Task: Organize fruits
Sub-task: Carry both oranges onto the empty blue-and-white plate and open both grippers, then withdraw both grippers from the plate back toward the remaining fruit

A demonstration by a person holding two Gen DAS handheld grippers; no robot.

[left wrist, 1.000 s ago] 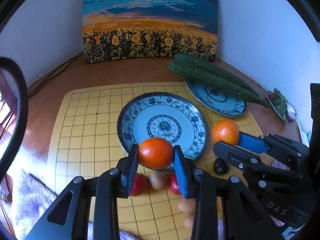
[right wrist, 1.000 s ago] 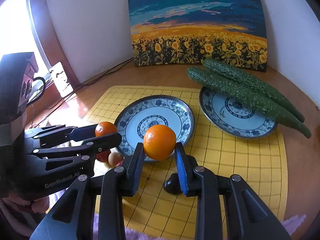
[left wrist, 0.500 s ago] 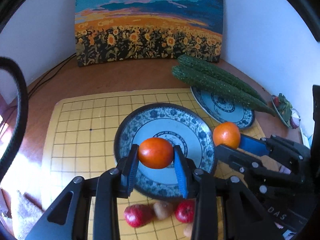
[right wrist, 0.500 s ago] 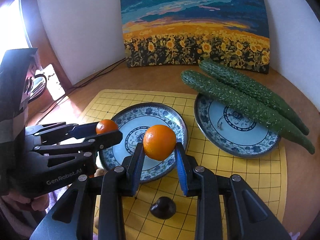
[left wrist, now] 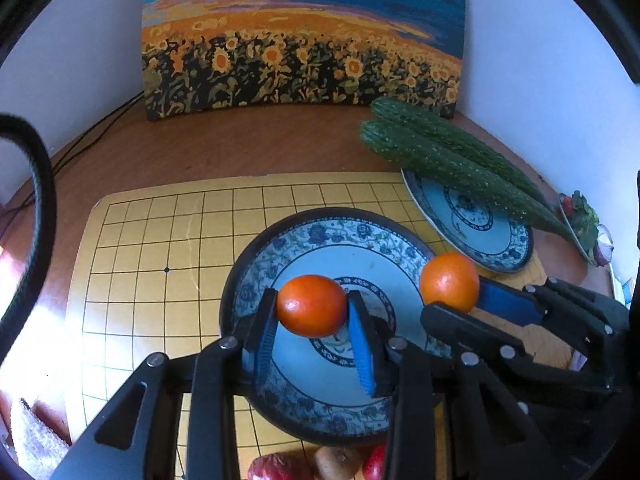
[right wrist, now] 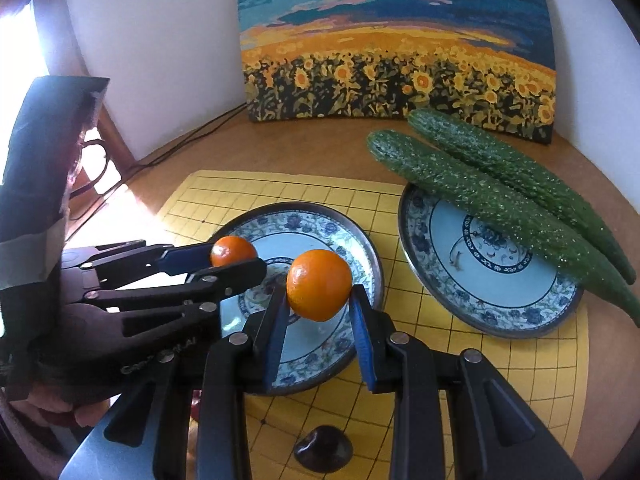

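Since the earlier frames, both tools had advanced and sunk until the empty plate (left wrist: 280, 248) filled the lower centre of each view; the small fruits (left wrist: 280, 468) slid to the bottom edge. The left tool (left wrist: 312, 312) gripped a reddish orange (left wrist: 311, 306), jaws narrowly apart, pads pressed on its sides. The right tool (right wrist: 318, 304) likewise gripped a paler orange (right wrist: 319, 284). Both oranges hung over the plate, so release seemed near. Two cucumbers (right wrist: 500, 200) lay across the second plate (right wrist: 460, 300) at right. Whether either orange touched the plate could not be told; a dark object (right wrist: 322, 448) on the yellow grid mat (left wrist: 140, 280) remained unidentifiable.
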